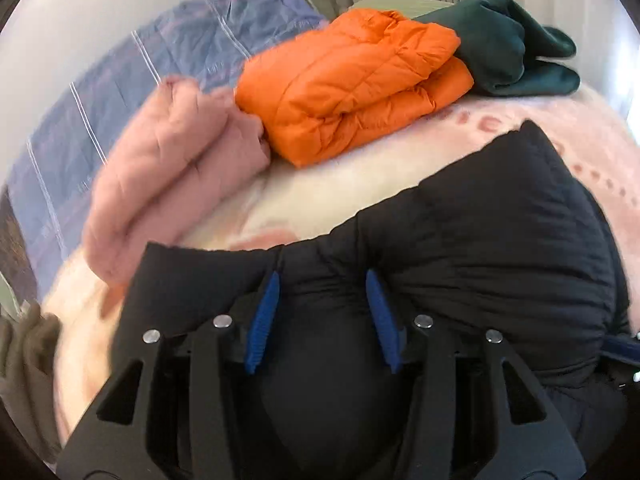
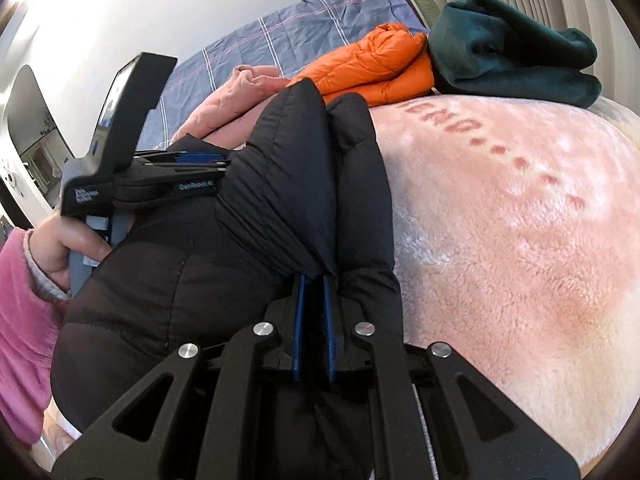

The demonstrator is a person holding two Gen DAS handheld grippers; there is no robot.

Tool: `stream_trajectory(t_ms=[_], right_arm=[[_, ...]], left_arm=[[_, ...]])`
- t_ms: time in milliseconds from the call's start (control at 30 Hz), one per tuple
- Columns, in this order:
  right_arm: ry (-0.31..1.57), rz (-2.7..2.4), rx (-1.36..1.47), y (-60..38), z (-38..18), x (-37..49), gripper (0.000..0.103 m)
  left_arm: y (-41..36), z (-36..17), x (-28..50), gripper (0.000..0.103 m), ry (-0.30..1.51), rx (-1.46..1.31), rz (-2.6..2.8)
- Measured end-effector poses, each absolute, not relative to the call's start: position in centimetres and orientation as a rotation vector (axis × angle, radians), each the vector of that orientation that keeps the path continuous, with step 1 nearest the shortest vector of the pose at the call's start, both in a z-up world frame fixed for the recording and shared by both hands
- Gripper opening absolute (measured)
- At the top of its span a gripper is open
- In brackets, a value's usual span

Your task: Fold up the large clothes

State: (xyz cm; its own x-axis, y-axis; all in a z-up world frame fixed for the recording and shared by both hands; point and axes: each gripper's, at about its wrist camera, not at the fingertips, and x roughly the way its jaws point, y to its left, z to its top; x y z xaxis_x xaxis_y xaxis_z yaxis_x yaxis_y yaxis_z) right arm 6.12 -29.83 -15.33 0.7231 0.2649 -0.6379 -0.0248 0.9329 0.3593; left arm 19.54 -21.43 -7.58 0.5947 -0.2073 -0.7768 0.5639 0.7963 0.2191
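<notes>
A black puffer jacket point(image 1: 500, 232) lies bunched on a pink fleece blanket point(image 1: 320, 196) on the bed. My left gripper point(image 1: 322, 280) is open, its blue pads point(image 1: 264, 316) spread over the jacket's near edge, which bulges between them. In the right wrist view my right gripper point(image 2: 314, 280) is shut on a fold of the black jacket point(image 2: 288, 168), holding it up. The left gripper point(image 2: 180, 164) shows there at the left, held by a hand in a pink sleeve, resting on the jacket.
Folded clothes lie at the far side of the bed: a pink garment point(image 1: 168, 168), an orange puffer jacket point(image 1: 352, 84) and a dark green fleece point(image 1: 508, 40). A blue checked sheet point(image 1: 120, 92) lies behind them, against a white wall. The pink blanket point(image 2: 520, 240) extends to the right.
</notes>
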Motion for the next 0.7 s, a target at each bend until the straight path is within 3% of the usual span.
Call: stream_trajectory(t_ms=[300,500,600,700], right_arm=[[0.751,0.15,0.303,-29.2,-14.6,5.8,0.011],[0.634,0.214,0.2,-29.7,-8.1,5.5,0.026],[0.608,0.261,0.219,-30.2,-6.8,7.7,0.026],[0.683,0.281,0.286,-30.4,-8.7,11.1,0.009]], left_arm=[[-21.3,-7.9,19.0,0.047,0.811,0.495,-0.474],[-20.9,-8.0,19.3,0.045,0.808,0.479,-0.484],[-20.8,-8.0,19.2,0.045,0.805,0.476,-0.485],[-20.6,-8.0,19.2,0.045,0.806,0.465,-0.491]])
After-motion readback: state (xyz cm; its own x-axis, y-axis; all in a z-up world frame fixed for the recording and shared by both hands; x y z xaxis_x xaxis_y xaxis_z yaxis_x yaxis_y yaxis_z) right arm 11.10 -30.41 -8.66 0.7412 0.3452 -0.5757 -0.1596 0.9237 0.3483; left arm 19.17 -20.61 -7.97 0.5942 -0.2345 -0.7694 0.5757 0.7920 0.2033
